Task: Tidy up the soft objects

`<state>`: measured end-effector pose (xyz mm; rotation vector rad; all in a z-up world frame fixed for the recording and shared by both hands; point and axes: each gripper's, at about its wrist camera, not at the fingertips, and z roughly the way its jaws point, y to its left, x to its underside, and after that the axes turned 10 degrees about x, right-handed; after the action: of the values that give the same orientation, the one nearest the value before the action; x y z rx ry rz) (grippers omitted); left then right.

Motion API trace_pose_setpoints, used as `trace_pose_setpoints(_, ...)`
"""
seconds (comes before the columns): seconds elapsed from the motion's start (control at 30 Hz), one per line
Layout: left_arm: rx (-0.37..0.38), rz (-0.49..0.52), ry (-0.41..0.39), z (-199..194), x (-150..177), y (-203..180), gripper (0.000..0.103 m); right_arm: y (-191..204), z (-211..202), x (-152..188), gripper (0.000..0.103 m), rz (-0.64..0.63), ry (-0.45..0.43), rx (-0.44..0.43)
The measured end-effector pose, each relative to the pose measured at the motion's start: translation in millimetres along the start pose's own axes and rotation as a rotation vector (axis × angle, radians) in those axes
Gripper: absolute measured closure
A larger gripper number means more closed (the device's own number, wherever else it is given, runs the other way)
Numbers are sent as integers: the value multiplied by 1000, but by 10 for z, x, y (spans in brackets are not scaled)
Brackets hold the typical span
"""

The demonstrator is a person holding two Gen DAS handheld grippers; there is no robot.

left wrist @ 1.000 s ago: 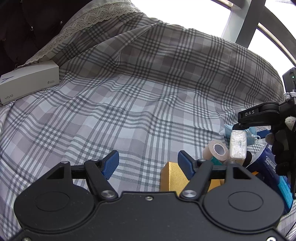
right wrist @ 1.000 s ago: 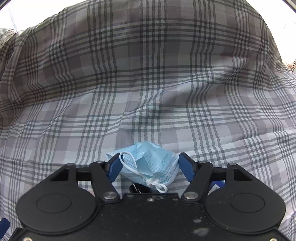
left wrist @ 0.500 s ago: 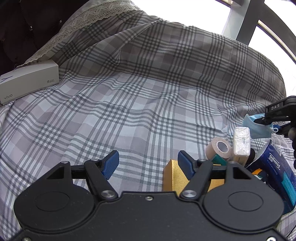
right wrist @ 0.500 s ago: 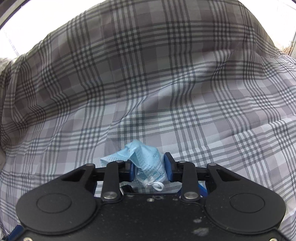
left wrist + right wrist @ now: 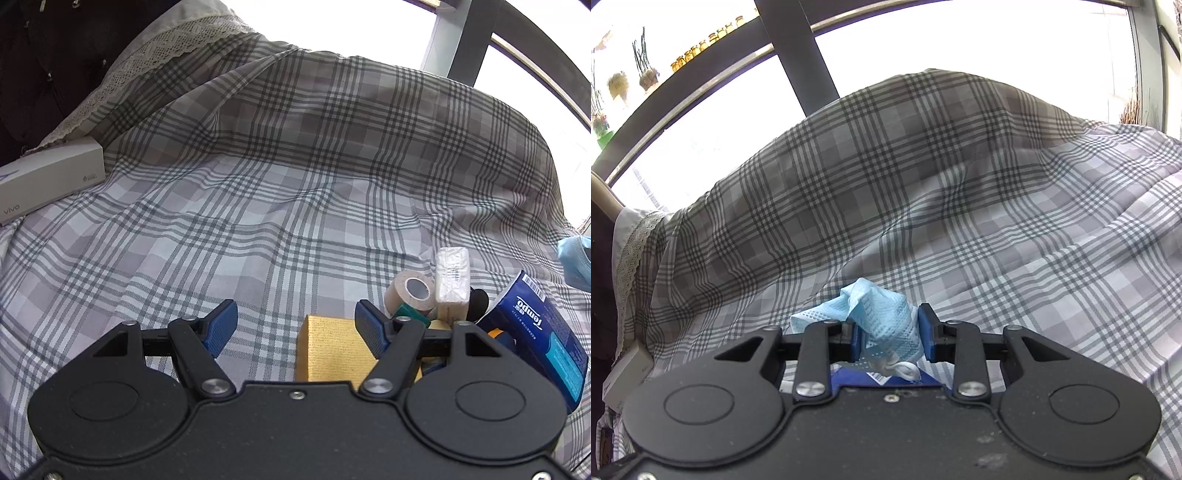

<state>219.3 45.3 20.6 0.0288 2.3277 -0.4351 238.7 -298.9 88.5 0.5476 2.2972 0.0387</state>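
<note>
A bed covered in a grey and white plaid sheet [image 5: 258, 206] fills both views, with bright windows behind it.

The right tongs [image 5: 888, 334] are closed on a crumpled pale blue face mask [image 5: 877, 314]. Their blue pads press into it from both sides, and its white ear loops dangle just below the grip. The mask is off the sheet, bunched between the pads. A dark blue edge shows just beneath it, too little to identify. In the left view, a corner of the same mask [image 5: 576, 262] shows at the far right edge.

The left tongs [image 5: 295, 326] stand wide open with nothing between their pads, only plaid sheet in the gap. Just behind the right-hand pad lies a yellow sponge block [image 5: 327, 347].

To the right of the sponge sits a small cluster of things on the sheet: a beige tape roll [image 5: 410, 293] on its side, a white wrapped pack [image 5: 452, 273] standing upright beside it, and a dark blue tissue pack [image 5: 535, 325] tilted on its edge. A small green item and something black sit among them, partly hidden.

At the far left, a flat white box [image 5: 48, 181] rests on the sheet beside a lace-trimmed pillow [image 5: 147, 55].
</note>
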Motion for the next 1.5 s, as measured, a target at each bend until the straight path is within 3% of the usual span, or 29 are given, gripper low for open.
trace_pose_setpoints(0.27, 26, 100, 36, -22, -286, -643, 37, -331, -212, 122, 73, 42, -140, -48)
trace_pose_setpoints(0.4, 70, 127, 59, 85, -487, -994, 37, -422, -158, 148, 73, 61, -143, -48)
trace_pose_setpoints(0.57, 47, 129, 131, 381, -618, -1253, 37, -453, -115, 169, 73, 77, -128, -36)
trace_pose_setpoints(0.93, -117, 102, 240, 860, -501, -1204, 37, -575, -171, 165, 73, 114, -121, -64)
trace_pose_setpoints(1.13, -248, 160, 201, 1112, -627, -1087, 36, -565, -197, 163, 73, 118, -118, -91)
trace_pose_setpoints(1.27, -331, 147, 246, 1370, -736, -935, 38, -576, -195, 158, 73, 126, -114, -100)
trace_pose_setpoints(1.33, -331, 124, 248, 1391, -772, -868, 43, -579, -187, 155, 73, 128, -112, -101)
trace_pose_setpoints(1.5, -200, 125, 198, 1078, -804, -937, 42, -630, -163, 139, 73, 150, -95, -101)
